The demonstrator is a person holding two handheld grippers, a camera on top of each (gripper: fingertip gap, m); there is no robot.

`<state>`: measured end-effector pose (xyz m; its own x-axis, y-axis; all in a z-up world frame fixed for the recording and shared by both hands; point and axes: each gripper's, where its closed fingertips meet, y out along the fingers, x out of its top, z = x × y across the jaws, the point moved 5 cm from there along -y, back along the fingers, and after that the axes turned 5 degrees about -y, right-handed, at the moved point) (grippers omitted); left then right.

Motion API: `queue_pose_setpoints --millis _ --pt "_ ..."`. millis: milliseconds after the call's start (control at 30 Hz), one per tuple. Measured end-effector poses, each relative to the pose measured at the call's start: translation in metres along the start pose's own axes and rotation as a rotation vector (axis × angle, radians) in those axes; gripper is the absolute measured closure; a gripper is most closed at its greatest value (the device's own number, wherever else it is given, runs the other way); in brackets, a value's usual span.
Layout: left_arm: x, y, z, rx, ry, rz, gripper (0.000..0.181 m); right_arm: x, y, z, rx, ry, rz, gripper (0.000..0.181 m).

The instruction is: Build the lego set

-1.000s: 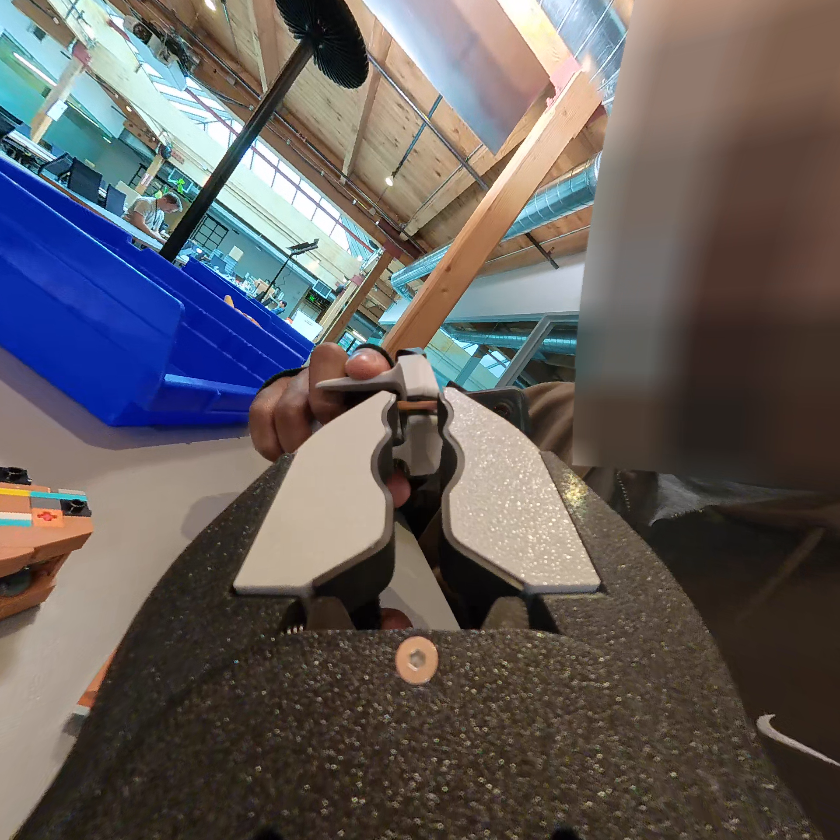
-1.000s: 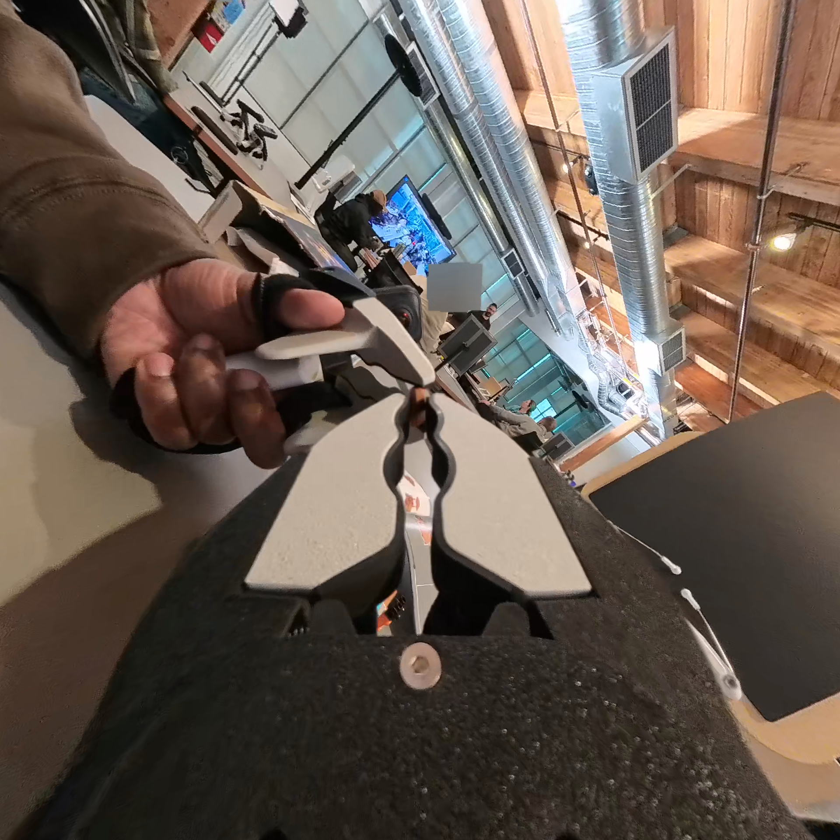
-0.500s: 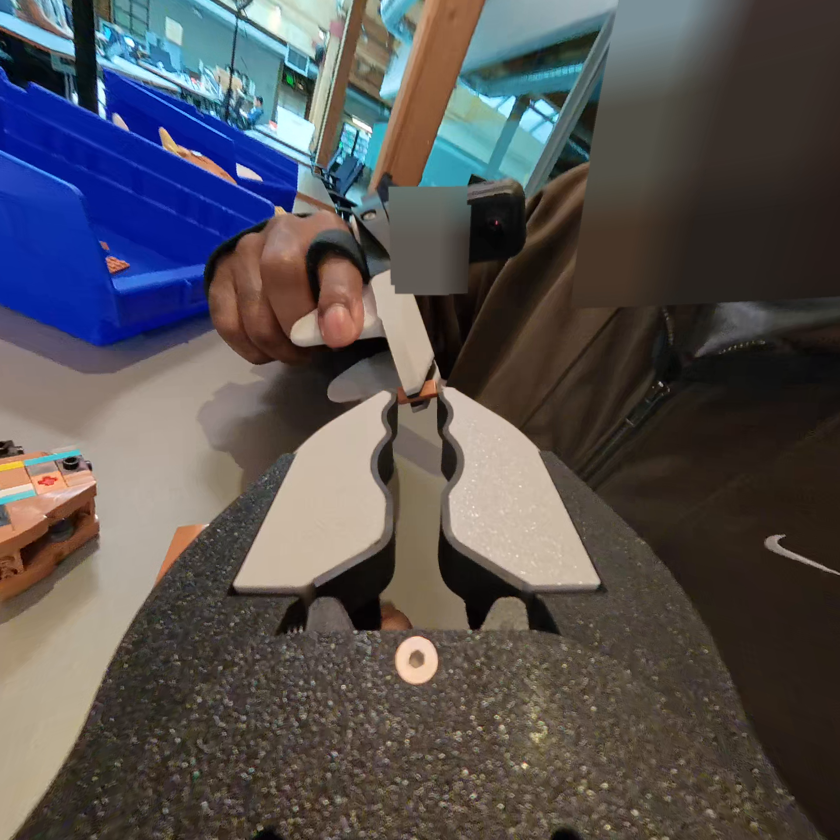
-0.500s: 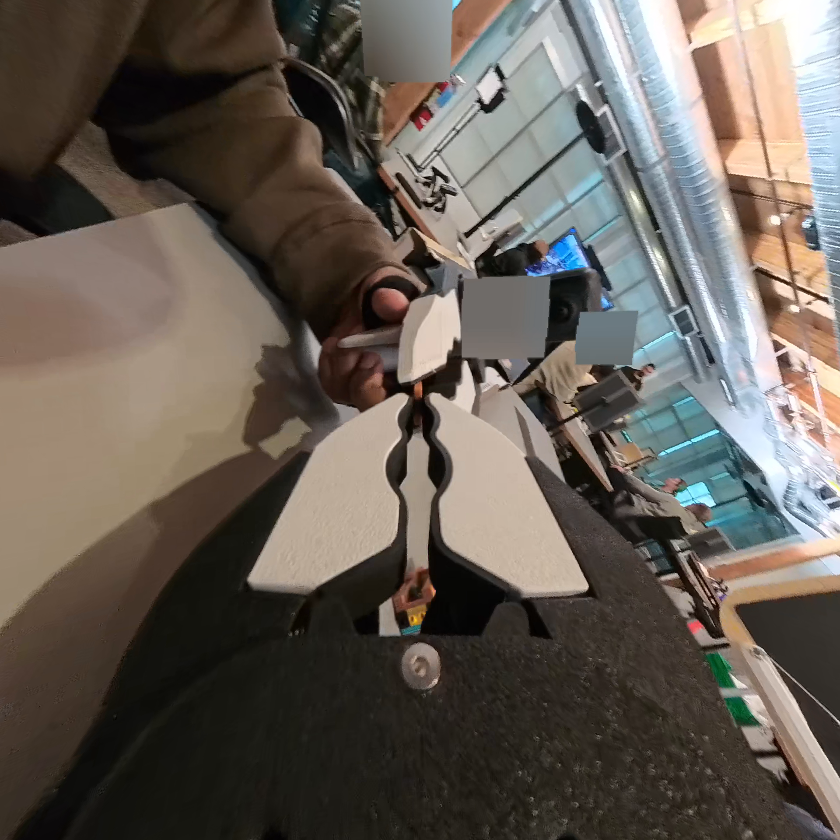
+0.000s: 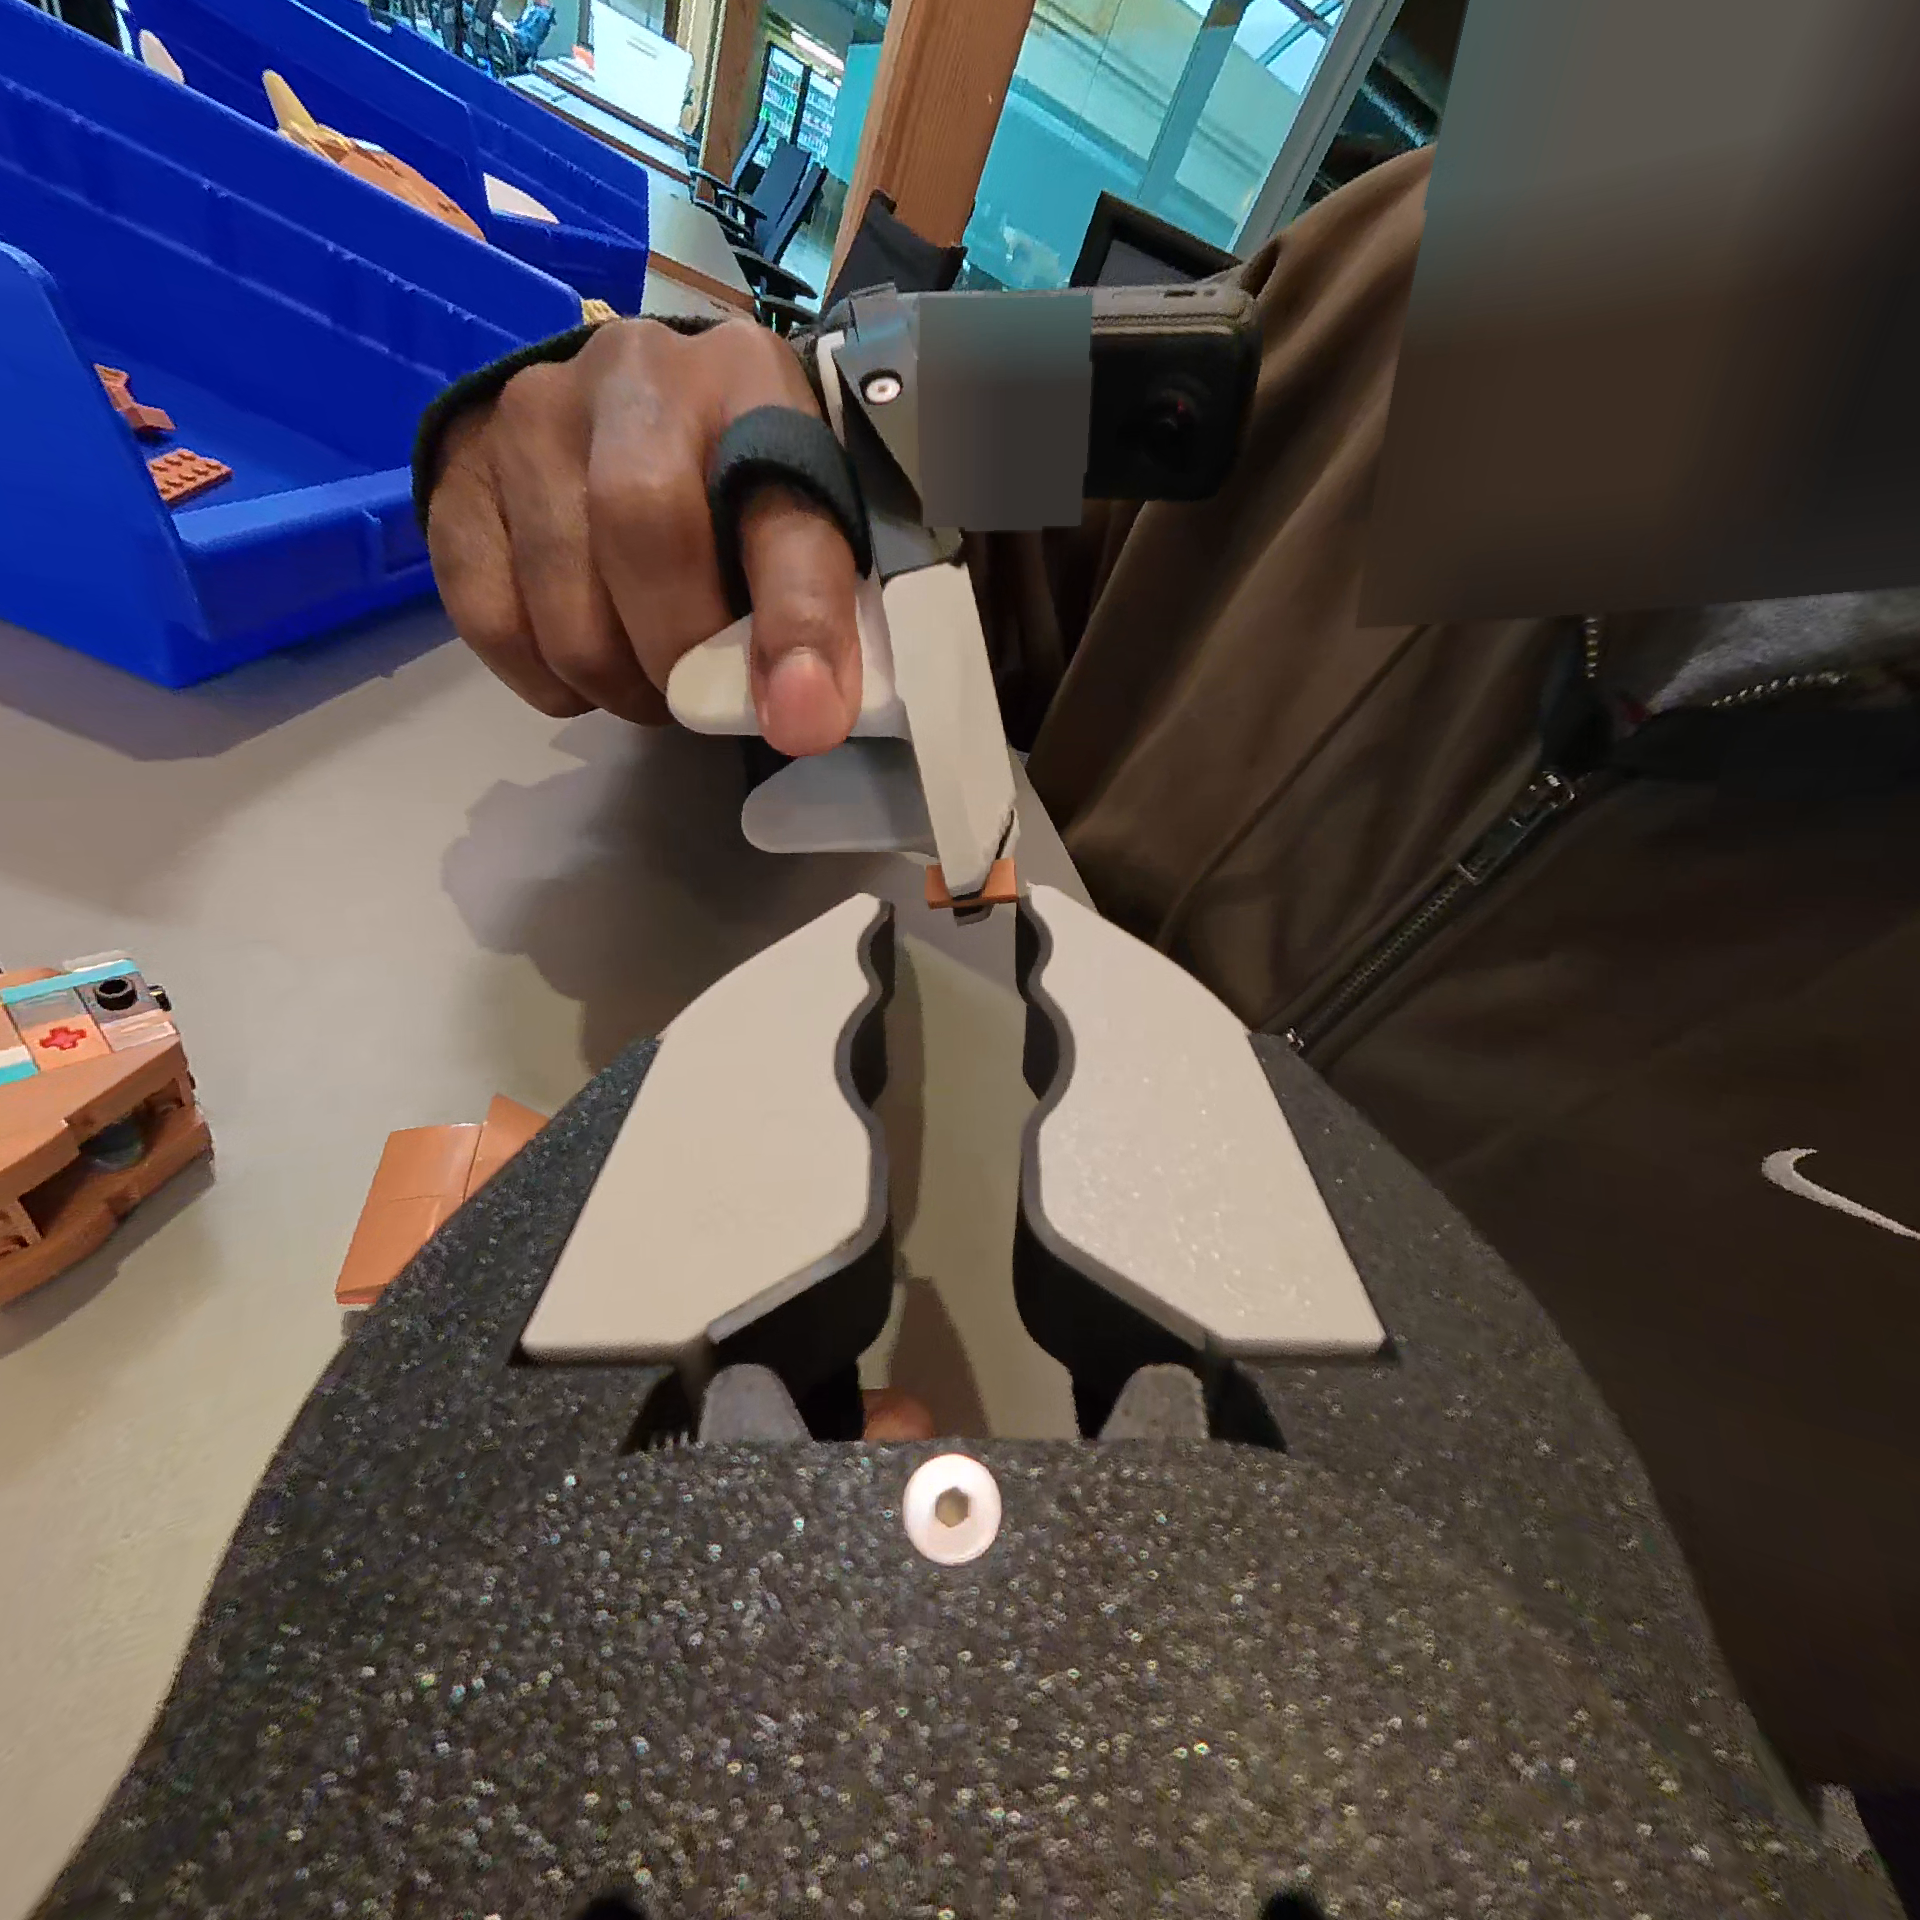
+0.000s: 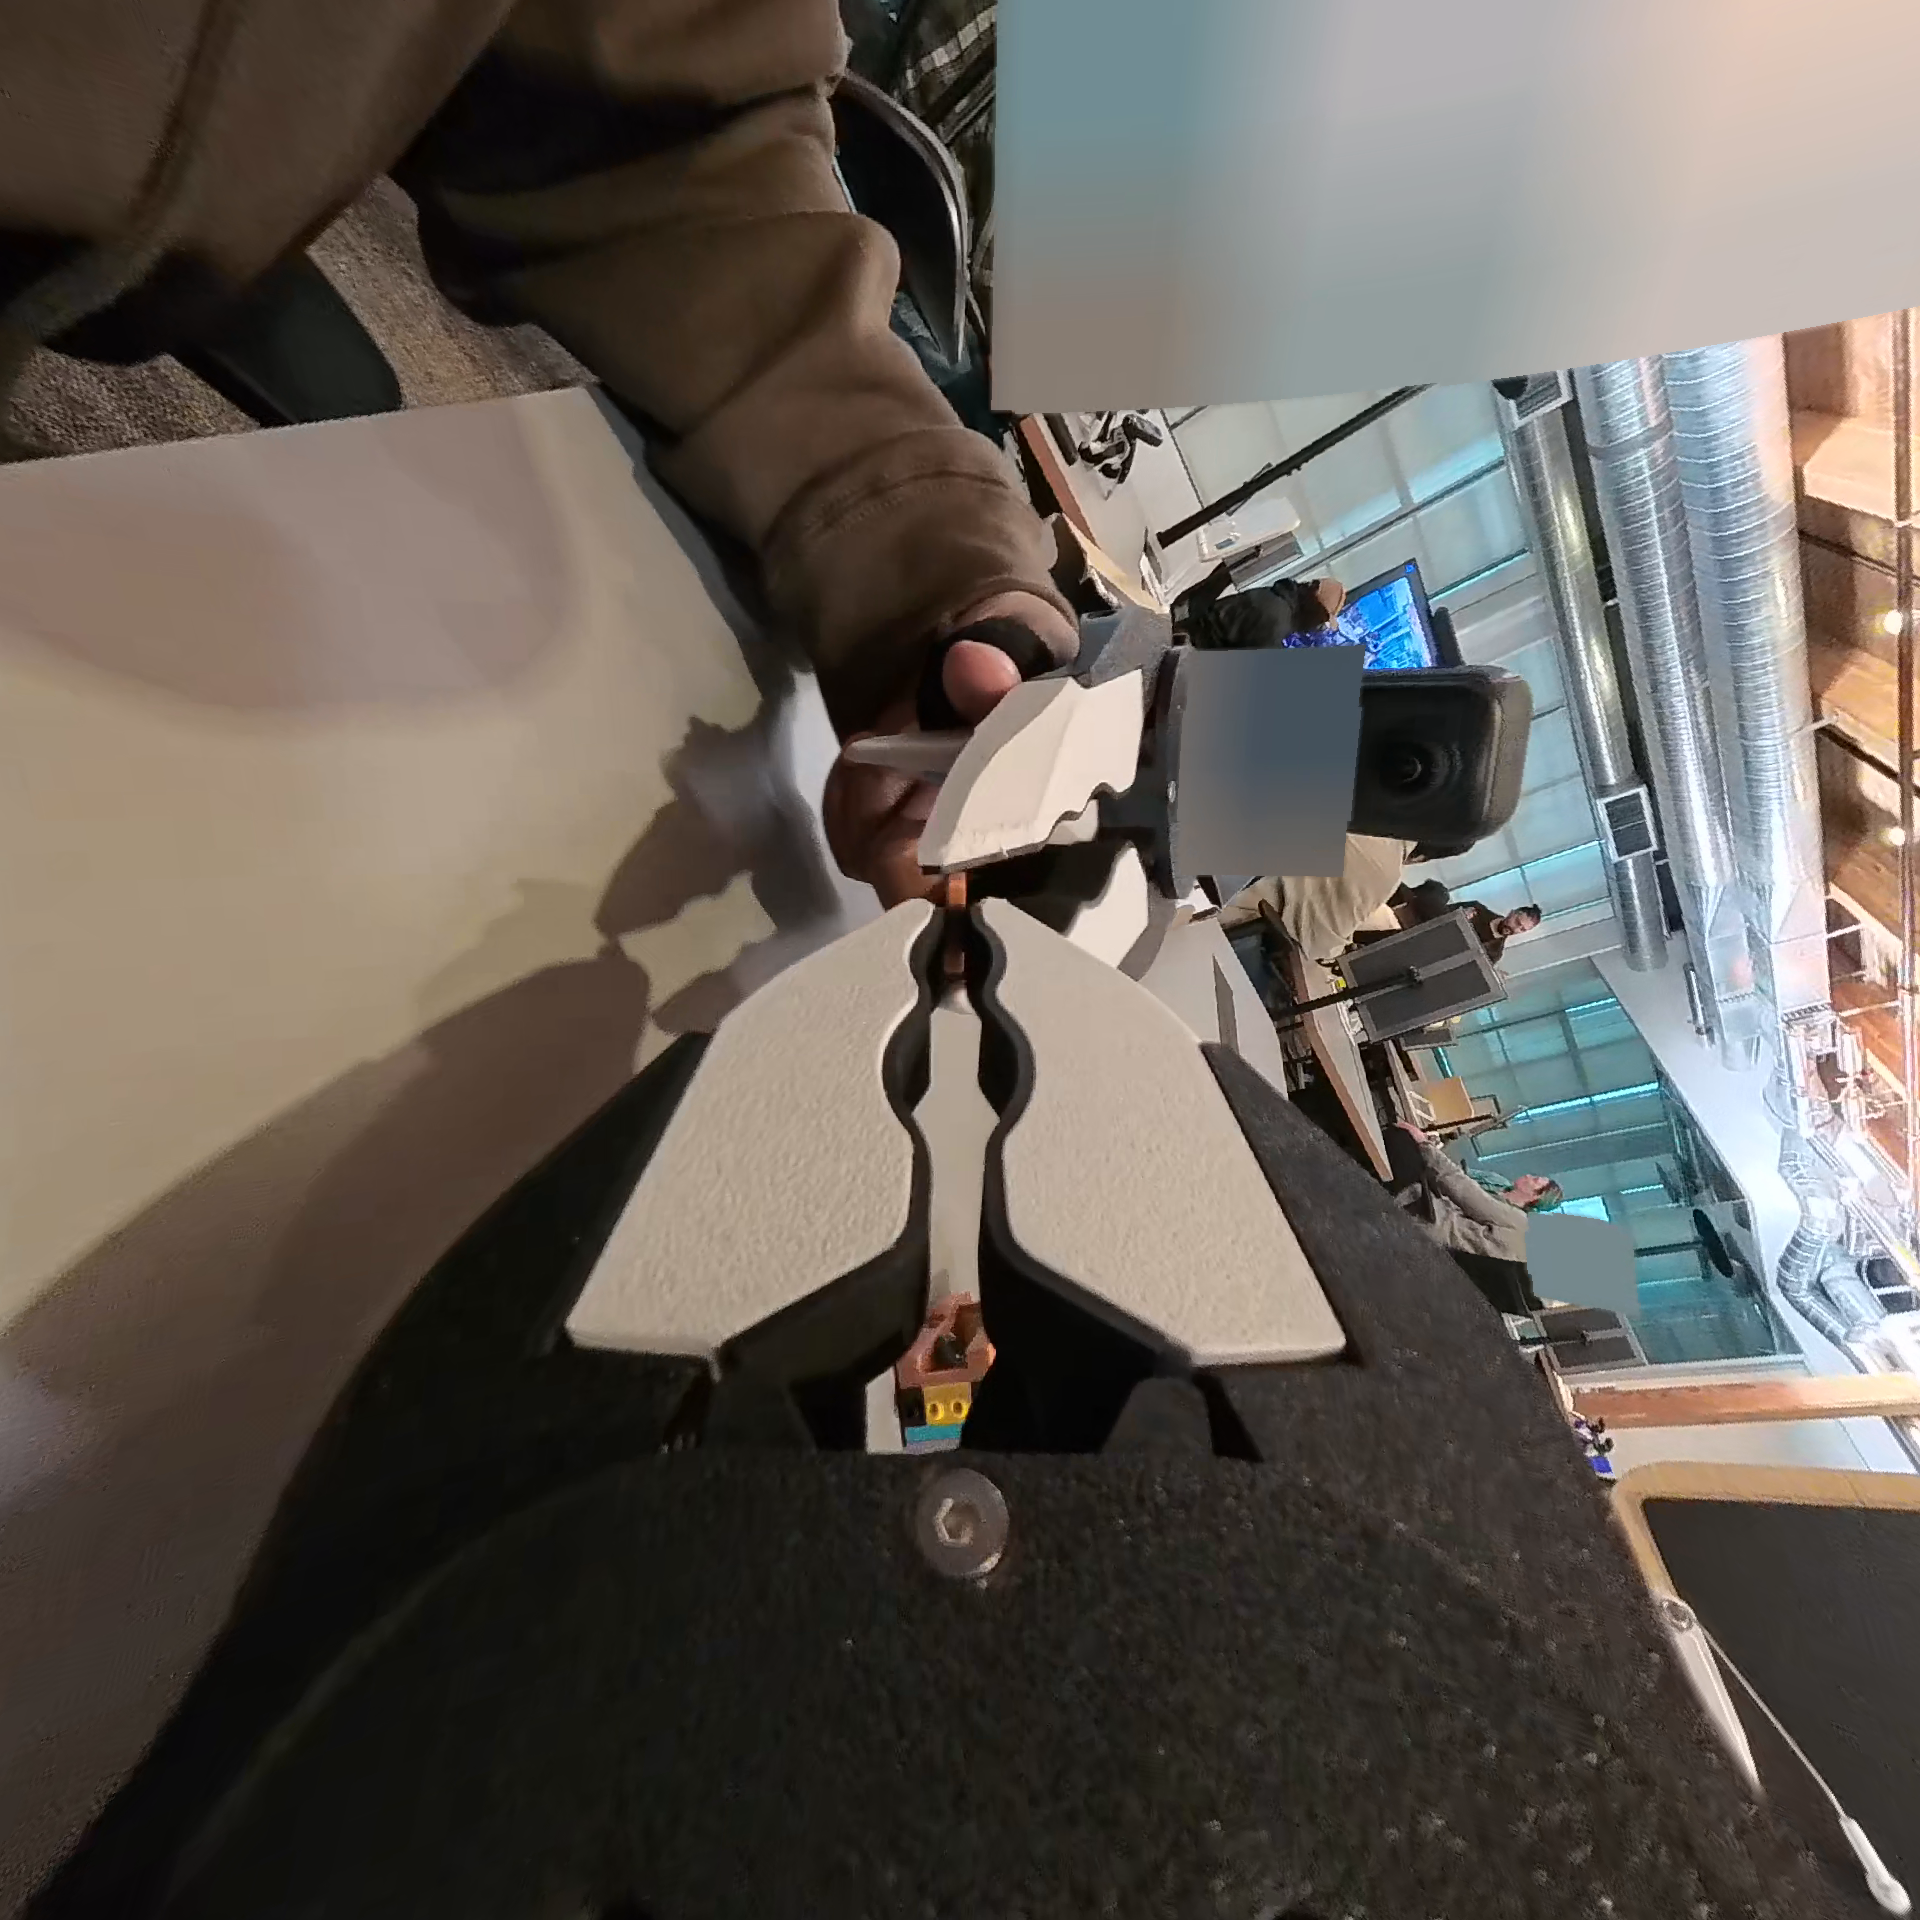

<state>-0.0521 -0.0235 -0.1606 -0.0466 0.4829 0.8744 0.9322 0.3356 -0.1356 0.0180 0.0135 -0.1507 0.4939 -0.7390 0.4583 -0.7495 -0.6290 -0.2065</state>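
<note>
In the left wrist view my left gripper (image 5: 956, 912) is open, its jaws a small gap apart. My right gripper (image 5: 975, 868), held in a hand, points down from above and is shut on a small brown lego piece (image 5: 971, 889). The piece hangs just at my left fingertips, and no contact is visible. In the right wrist view my right gripper (image 6: 956, 920) pinches the same brown piece (image 6: 954, 899) edge-on. The left gripper (image 6: 935, 857) shows side-on just beyond it. A partly built brown lego model (image 5: 83, 1101) stands on the table at the left.
Blue bins (image 5: 260, 364) holding brown pieces stand at the back left. Flat brown tiles (image 5: 426, 1195) lie beside my left gripper body. The grey table (image 5: 312, 831) ends at the person's brown jacket (image 5: 1351, 831). The model (image 6: 945, 1371) shows through my right fingers' gap. My left and right fingertips are right by each other.
Both views have tilted down from the ceiling toward the table. The right gripper has swung to point down over my left fingertips. The brown piece now sits just outside the left jaws.
</note>
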Motion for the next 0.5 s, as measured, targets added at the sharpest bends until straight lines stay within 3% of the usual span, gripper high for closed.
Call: queue_pose_setpoints --millis 233,500 --pt "-0.002 0.001 -0.004 -0.007 0.024 0.051 0.157 0.005 0.002 0.005 0.017 -0.075 0.003 0.179" --pt "0.001 0.000 -0.017 0.028 0.162 0.098 0.157 0.011 0.006 0.012 0.017 -0.339 0.094 0.179"
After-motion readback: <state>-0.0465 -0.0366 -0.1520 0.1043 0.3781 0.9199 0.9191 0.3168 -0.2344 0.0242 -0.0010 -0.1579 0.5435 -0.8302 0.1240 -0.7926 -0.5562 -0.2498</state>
